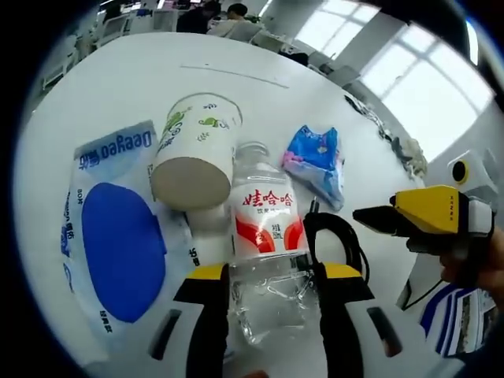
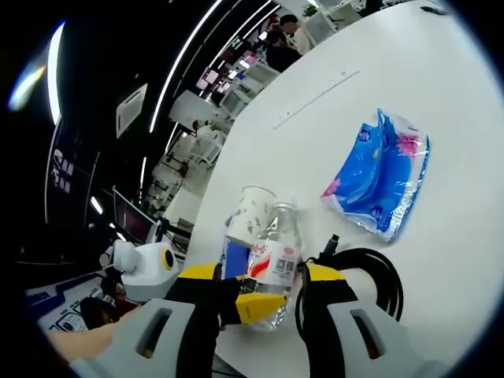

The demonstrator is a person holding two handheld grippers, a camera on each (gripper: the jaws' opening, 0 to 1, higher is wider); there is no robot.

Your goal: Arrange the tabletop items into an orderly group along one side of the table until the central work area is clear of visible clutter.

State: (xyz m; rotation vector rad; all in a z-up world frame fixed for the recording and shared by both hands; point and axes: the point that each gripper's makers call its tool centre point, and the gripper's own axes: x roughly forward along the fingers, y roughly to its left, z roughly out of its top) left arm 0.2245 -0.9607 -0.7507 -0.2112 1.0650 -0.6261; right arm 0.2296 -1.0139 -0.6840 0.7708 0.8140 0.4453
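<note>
Left gripper point(image 1: 268, 303): jaws closed on the bottle point(image 1: 264, 236), which lies on the table point(image 1: 118, 87) | cup point(image 1: 193, 153) on its side, touching bottle's far left | blue packet point(image 1: 315, 161) far right | right gripper point(image 2: 260, 315): jaws apart, nothing held, bottle beyond | black cable point(image 2: 370, 276) by its right jaw

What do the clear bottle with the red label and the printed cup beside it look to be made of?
The clear bottle with the red label looks like thin glossy plastic: see-through, with ribbed walls catching highlights. The printed cup, lying on its side, looks like matte paper, judging by its dull brownish base and printed wall, though a coating can't be ruled out.
</note>
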